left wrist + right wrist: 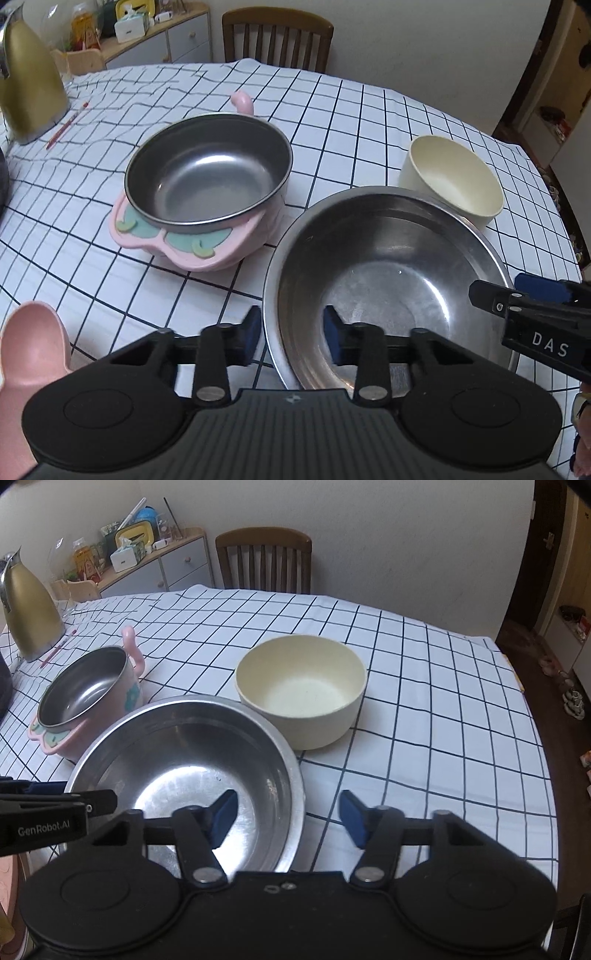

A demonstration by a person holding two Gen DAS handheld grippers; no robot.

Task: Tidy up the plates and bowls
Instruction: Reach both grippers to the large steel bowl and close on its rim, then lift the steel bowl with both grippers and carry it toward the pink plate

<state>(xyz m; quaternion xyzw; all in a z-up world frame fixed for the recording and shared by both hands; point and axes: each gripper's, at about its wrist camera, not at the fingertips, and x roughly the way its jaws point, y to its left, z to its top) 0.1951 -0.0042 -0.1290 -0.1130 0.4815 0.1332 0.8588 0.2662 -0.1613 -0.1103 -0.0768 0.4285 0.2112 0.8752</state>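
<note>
A: Large round stainless-steel bowl (388,280) sits on the black-grid white tablecloth (92,229), nearest the camera.
B: Left gripper (291,332) straddles its near rim, one blue pad outside, one inside; pads not pressing. Jaws released.
A: Right gripper (288,818) likewise straddles the rim, unclenched. Cream round bowl (301,690) just behind; pink-cased steel bowl (207,173) to the left.

Bowls on the table: three in total.
- One large steel bowl (388,280).
- One cream bowl (301,686).
- One steel-lined pink bowl (207,177) with handles.

Other items: one gold jug (31,609), one wooden chair (264,559), one pink spoon (35,343).
</note>
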